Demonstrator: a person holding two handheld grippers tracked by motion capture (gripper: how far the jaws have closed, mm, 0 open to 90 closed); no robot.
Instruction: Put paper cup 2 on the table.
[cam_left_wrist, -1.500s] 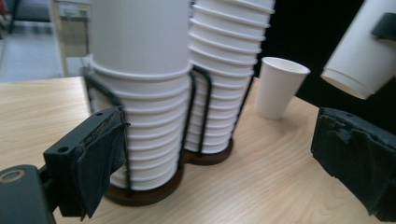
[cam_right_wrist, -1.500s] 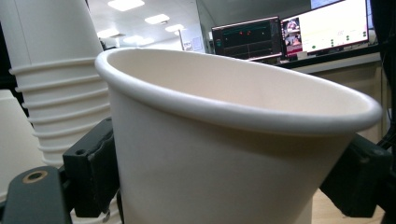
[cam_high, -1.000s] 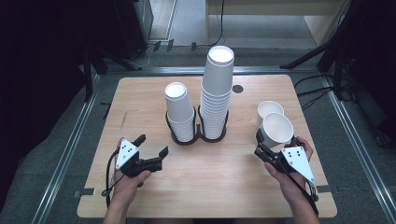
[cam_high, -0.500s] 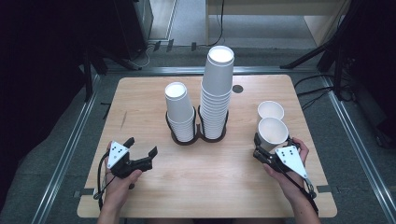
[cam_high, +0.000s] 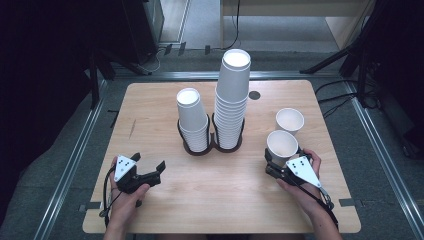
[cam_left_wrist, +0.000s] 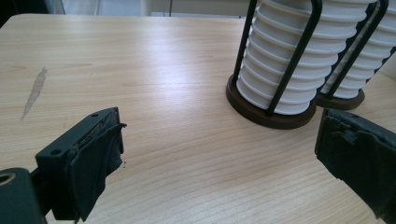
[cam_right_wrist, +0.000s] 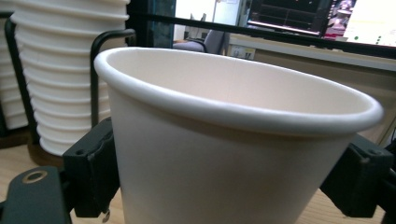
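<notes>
1. We saw a pale, light-brown wooden table (cam_high: 150, 110) with fine straight grain, and we noted a thin grey smear (cam_left_wrist: 35, 88) on it.
2. We saw two stacks of ribbed white paper cups (cam_high: 232, 100), each in a black wire holder (cam_left_wrist: 289, 60) on a dark brown round base.
3. We saw a plain white cup (cam_right_wrist: 224, 154), cream inside, between the black jaws of the right gripper (cam_high: 277, 167).
4. We saw a second white cup (cam_high: 289, 120) beside it.
5. We saw that the left gripper (cam_high: 150, 172) was black, its pads (cam_left_wrist: 95, 163) wrapped in torn matt black tape.
6. We saw a white three-cornered plate with black dots on each gripper.
7. We saw a grey floor (cam_high: 390, 165) around the table.
</notes>
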